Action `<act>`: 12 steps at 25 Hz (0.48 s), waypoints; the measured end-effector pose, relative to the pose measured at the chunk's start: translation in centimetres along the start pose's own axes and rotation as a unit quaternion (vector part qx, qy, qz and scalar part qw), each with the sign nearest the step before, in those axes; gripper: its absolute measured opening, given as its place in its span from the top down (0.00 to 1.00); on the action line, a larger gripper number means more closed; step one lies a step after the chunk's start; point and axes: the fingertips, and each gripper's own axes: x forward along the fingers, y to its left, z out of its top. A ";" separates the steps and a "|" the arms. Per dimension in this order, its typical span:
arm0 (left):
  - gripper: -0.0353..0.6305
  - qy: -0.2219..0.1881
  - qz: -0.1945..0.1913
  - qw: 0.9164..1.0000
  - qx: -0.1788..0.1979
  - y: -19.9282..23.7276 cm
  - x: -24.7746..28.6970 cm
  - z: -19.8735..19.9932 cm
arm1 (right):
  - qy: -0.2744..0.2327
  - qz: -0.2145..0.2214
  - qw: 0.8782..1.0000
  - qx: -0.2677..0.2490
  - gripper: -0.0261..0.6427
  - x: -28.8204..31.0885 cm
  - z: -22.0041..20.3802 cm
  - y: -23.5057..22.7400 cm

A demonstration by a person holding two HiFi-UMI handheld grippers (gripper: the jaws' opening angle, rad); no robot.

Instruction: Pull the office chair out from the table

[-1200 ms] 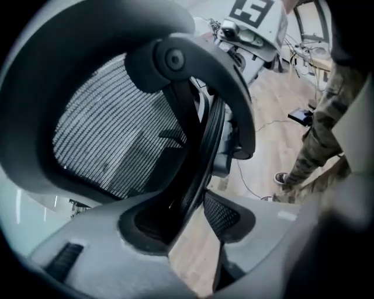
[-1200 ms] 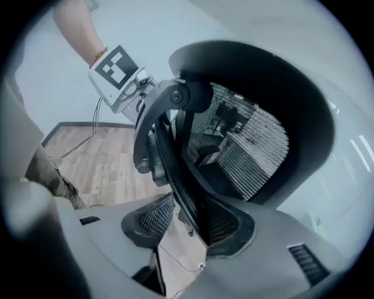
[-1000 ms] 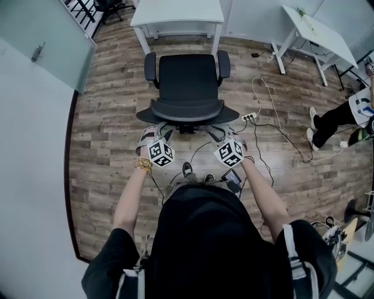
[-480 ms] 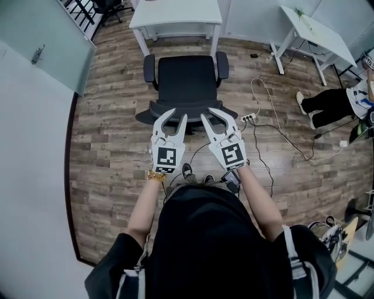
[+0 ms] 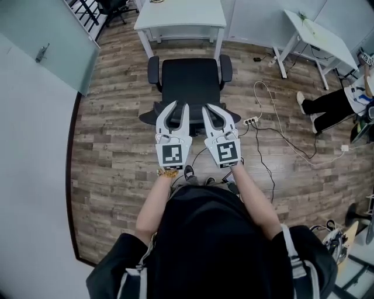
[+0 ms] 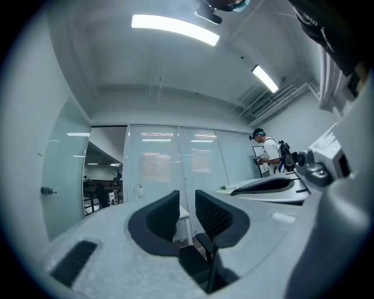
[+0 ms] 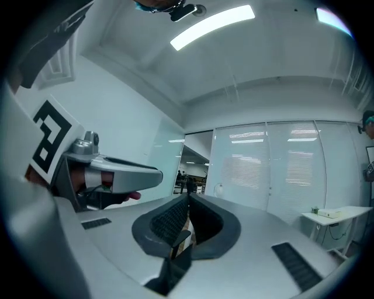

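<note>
Head view with both gripper views. The office chair (image 5: 190,79) stands on the wood floor (image 5: 111,146) at 12 o'clock from you, its seat pointing toward the white table (image 5: 175,17), which lies at 12 o'clock from the chair. The seat looks clear of the tabletop, with a strip of floor showing between them. The backrest (image 5: 149,111) is the part nearest you.

Your left gripper (image 6: 187,198) has just been closing its jaws. They stand partly apart, and only open air lies between the pads. Your right gripper (image 7: 188,200) has also just been closing. Its pads are drawn together with nothing caught in them. Both grippers are held level at 6 o'clock from the chair, and no view shows either one touching the backrest.

Progress: the chair appears already drawn out from under the table and let go, so the pull reads as essentially done. If you want more clearance, take the backrest again and draw it toward 6 o'clock. Mind the power strip (image 5: 251,119) at the chair's 4 o'clock.
</note>
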 end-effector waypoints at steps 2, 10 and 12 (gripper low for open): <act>0.81 0.001 0.002 1.000 0.005 0.3 -0.3 -0.3 | 0.006 -0.004 1.000 -0.003 0.95 -0.2 -0.6 -0.2; 0.83 0.007 0.009 1.000 0.006 1.1 -0.5 -1.4 | 0.019 -0.014 1.000 -0.003 0.95 -0.6 -1.8 -0.8; 0.83 0.009 0.008 1.000 0.005 1.1 -0.5 -1.6 | 0.020 -0.014 1.000 -0.006 0.95 -0.5 -1.8 -0.8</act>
